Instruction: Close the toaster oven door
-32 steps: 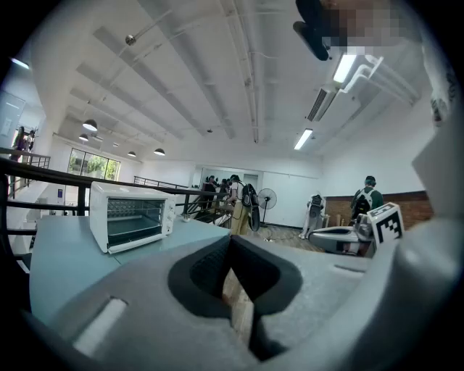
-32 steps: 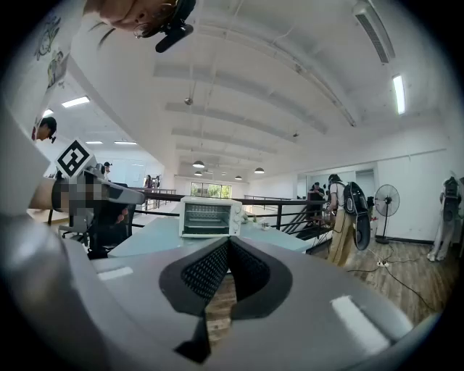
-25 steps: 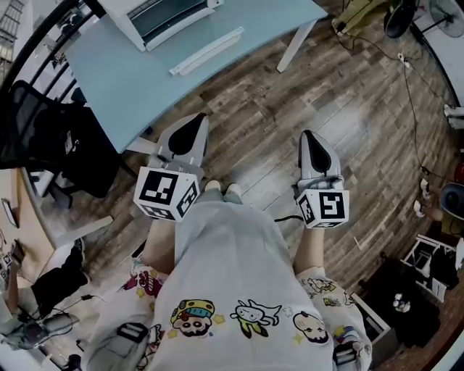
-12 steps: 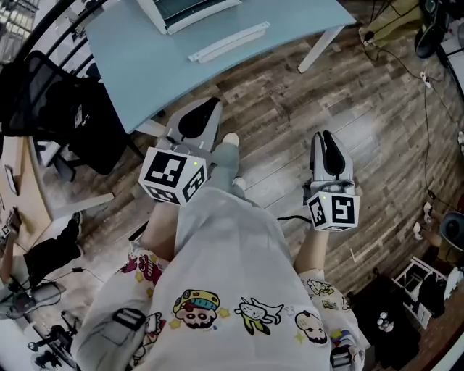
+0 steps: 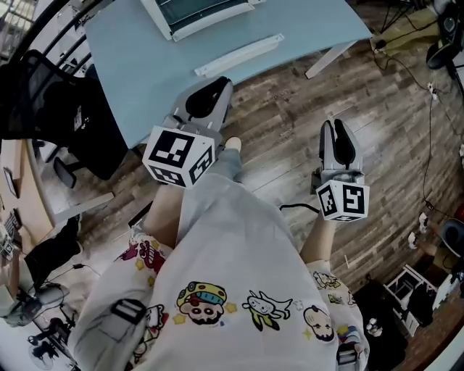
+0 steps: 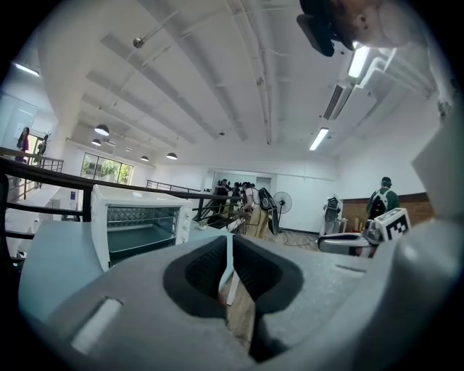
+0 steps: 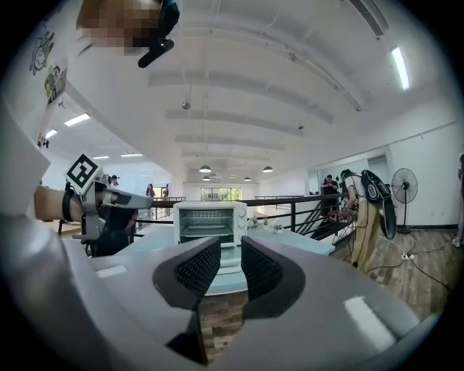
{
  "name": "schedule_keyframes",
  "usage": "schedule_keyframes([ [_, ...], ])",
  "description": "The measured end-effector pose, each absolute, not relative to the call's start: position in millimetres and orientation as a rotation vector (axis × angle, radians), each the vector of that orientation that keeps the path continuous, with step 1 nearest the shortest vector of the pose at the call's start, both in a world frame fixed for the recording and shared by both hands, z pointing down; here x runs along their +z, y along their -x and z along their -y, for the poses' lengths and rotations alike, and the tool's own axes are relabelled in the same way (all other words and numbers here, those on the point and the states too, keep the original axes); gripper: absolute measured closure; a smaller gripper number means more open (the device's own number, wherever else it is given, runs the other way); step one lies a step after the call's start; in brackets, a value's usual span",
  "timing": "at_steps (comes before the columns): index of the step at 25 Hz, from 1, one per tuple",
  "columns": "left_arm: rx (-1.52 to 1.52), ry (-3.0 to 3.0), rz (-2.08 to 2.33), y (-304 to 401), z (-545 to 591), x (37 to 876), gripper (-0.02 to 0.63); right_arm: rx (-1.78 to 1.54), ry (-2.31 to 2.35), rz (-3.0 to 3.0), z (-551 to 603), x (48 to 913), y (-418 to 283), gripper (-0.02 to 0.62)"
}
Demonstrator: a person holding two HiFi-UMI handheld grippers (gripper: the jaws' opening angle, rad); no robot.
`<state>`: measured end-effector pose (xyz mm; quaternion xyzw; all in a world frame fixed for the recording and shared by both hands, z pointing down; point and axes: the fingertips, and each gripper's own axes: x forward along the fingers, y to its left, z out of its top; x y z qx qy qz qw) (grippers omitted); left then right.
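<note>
The white toaster oven point(image 5: 203, 13) stands on the pale blue table point(image 5: 145, 65) with its door folded down toward me. A white bar point(image 5: 239, 56) lies just in front of it. In the left gripper view the oven point(image 6: 138, 221) shows its open cavity, as it does in the right gripper view point(image 7: 210, 223). My left gripper point(image 5: 210, 93) hangs over the table's near edge; its jaws have just been opening to a narrow slit, with nothing between them. My right gripper point(image 5: 336, 130) is over the floor short of the table; its jaws have just been opening, empty.
A black chair point(image 5: 51, 109) stands left of the table. A white table leg point(image 5: 330, 58) slants down at the right. Cables point(image 5: 428, 109) run over the wood floor at the far right. A railing point(image 7: 290, 206) and several people are behind the table.
Both grippers have moved forward toward the table, the left one now reaching its near edge. The right jaws have parted from shut to a clear gap.
</note>
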<state>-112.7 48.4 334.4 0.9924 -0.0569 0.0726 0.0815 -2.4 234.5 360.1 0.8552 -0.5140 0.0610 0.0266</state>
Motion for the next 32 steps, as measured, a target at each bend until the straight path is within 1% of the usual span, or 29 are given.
schedule_keyframes([
  [12, 0.224, -2.955, 0.143, 47, 41, 344, 0.556, 0.216, -2.615, 1.590, -138, 365, -59, 0.489],
  [22, 0.236, -2.913, 0.289, 50, 93, 357, 0.514, 0.237, -2.494, 1.701, -68, 369, -82, 0.460],
  [26, 0.231, -2.895, 0.416, 52, 110, 360, 0.494, 0.240, -2.420, 1.794, -40, 373, -100, 0.448],
  [29, 0.227, -2.880, 0.511, 47, 124, 362, 0.467, 0.231, -2.360, 1.873, -15, 375, -117, 0.435],
  [32, 0.209, -2.859, 0.622, 37, 136, 362, 0.463, 0.217, -2.280, 1.963, 11, 373, -137, 0.420],
])
